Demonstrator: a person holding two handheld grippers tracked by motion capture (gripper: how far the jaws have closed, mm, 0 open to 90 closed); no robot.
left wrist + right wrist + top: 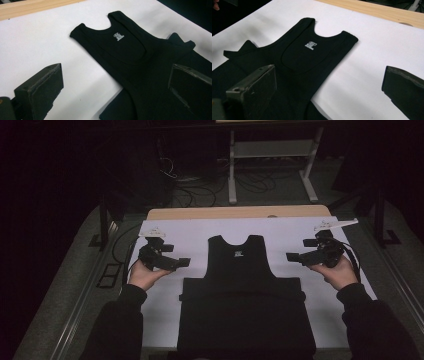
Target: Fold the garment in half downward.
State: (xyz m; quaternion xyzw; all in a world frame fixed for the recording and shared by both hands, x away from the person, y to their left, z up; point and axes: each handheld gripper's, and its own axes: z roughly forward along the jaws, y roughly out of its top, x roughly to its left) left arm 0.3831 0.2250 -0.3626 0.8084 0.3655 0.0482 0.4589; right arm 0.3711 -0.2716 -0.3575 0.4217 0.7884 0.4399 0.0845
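A black tank top (239,262) lies flat on the white sheet (190,237), neck toward the far side, with a small white label (119,37) inside the collar. Its lower part rests on a wider black garment (245,320) near the front edge. My left gripper (183,262) is held in a hand left of the top, jaws pointing at it, open and holding nothing. My right gripper (292,257) hovers to the right of the top, also open with nothing in it. In the left gripper view the left gripper (115,85) frames the top's side; the right gripper (329,85) does likewise in its own view.
The white sheet covers a wooden table whose far edge (240,212) shows bare. Beyond it stand a white frame (270,150) and cables on the floor (200,190). Bare sheet lies on both sides of the garments.
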